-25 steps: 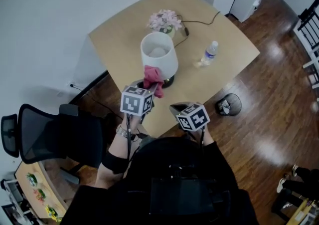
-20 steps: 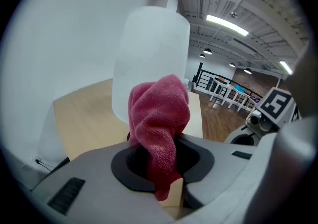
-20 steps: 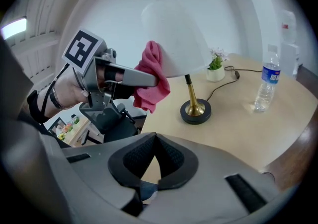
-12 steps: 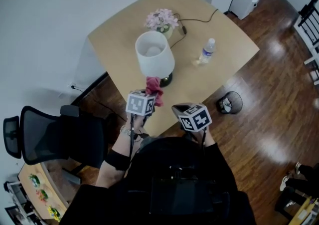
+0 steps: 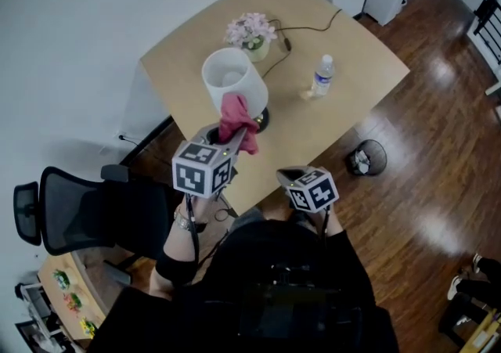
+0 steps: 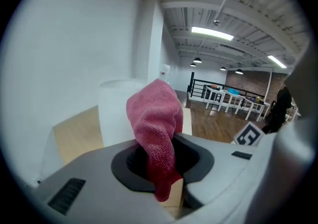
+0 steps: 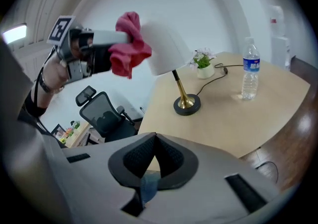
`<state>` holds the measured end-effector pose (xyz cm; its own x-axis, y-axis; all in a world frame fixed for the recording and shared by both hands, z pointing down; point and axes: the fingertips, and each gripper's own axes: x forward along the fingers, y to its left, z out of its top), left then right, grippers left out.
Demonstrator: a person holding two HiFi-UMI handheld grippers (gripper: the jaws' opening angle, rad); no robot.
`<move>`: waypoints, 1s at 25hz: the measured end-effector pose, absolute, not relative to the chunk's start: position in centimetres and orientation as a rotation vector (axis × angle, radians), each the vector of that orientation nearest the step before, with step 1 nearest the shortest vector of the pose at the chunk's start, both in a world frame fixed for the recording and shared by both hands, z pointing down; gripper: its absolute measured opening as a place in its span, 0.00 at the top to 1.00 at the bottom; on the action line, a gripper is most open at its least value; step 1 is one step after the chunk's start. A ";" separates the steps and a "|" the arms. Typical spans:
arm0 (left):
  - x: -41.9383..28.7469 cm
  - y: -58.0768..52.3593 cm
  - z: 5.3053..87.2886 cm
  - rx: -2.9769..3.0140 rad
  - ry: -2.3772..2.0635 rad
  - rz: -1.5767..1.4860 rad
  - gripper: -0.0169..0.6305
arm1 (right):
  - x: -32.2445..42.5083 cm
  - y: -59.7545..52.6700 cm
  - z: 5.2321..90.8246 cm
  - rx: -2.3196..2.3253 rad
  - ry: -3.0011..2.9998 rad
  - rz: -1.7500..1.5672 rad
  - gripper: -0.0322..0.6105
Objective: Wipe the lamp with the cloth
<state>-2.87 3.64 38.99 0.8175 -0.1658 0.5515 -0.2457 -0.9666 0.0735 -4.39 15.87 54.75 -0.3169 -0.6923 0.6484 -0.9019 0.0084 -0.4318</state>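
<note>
The lamp has a white shade on a brass stem and a dark round base, and stands on the wooden table. My left gripper is shut on a pink cloth and holds it up at the near side of the shade. From the left gripper view, the cloth bunches out of the jaws in front of the shade. I cannot tell if the two touch. My right gripper hangs shut and empty over the near table edge, right of the lamp.
A water bottle stands right of the lamp, and a pot of pink flowers with a black cable sits behind it. A black office chair is on the left. A small waste bin sits on the wood floor.
My left gripper has risen with the cloth from below the shade, near the lamp base, up to the shade's side. The right gripper has shifted slightly.
</note>
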 end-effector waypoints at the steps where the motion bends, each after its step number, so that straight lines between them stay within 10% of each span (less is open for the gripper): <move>1: -2.2 3.3 37.4 2.882 -0.344 0.816 0.84 | -4.4 16.3 54.9 1.650 -2.039 1.209 0.94; 25: -0.2 2.2 49.7 2.628 -0.244 0.875 0.84 | -3.3 12.4 55.6 1.570 -1.939 1.192 0.94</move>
<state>-0.22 2.21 49.66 0.7937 -0.0492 0.6064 -0.2714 -0.9206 0.2806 -3.32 12.43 55.59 -0.3077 -0.6096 0.7305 -0.9270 0.0189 -0.3747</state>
